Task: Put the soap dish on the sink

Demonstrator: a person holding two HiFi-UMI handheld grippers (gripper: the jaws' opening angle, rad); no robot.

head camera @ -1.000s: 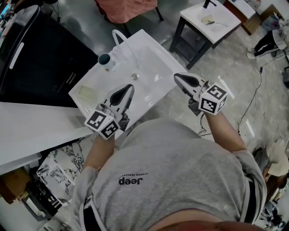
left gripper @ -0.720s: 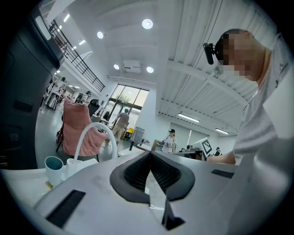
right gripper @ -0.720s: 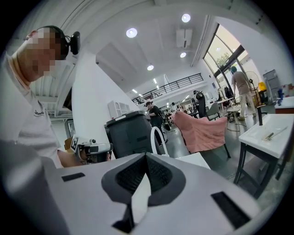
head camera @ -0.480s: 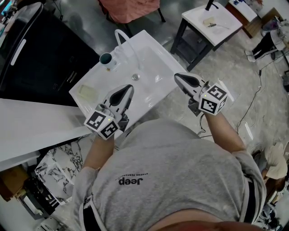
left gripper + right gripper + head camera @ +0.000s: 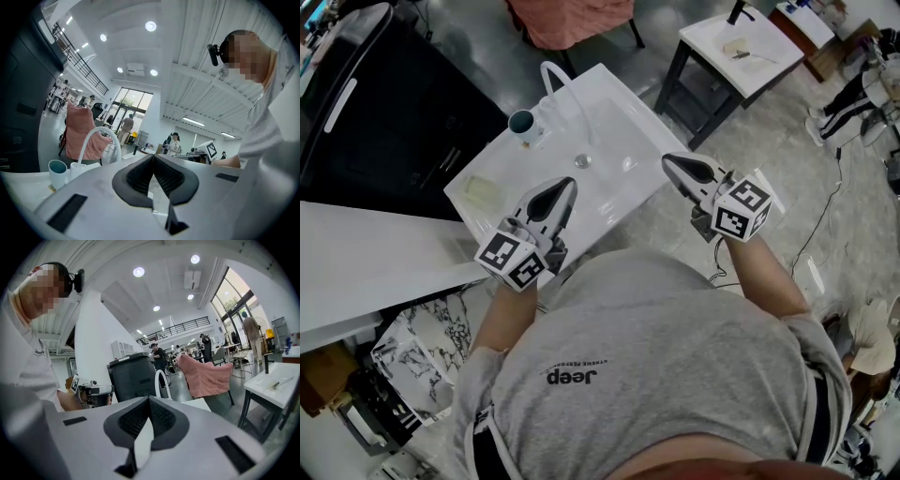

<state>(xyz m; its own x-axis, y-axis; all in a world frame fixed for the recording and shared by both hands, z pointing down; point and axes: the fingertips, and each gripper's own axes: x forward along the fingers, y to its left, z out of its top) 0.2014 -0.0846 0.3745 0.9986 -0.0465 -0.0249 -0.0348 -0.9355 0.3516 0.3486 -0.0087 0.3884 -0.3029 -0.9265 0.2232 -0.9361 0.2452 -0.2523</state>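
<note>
Head view: soap dish (image 5: 481, 190) on sink (image 5: 614, 117) rim, left corner.
Left gripper (image 5: 569, 182): jaws together, empty.
Right gripper (image 5: 667, 158): jaws together, empty.

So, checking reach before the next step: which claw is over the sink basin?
The left claw: its tips hang above the sink basin, while the right claw sits at the sink's right corner, mostly over floor.
</note>
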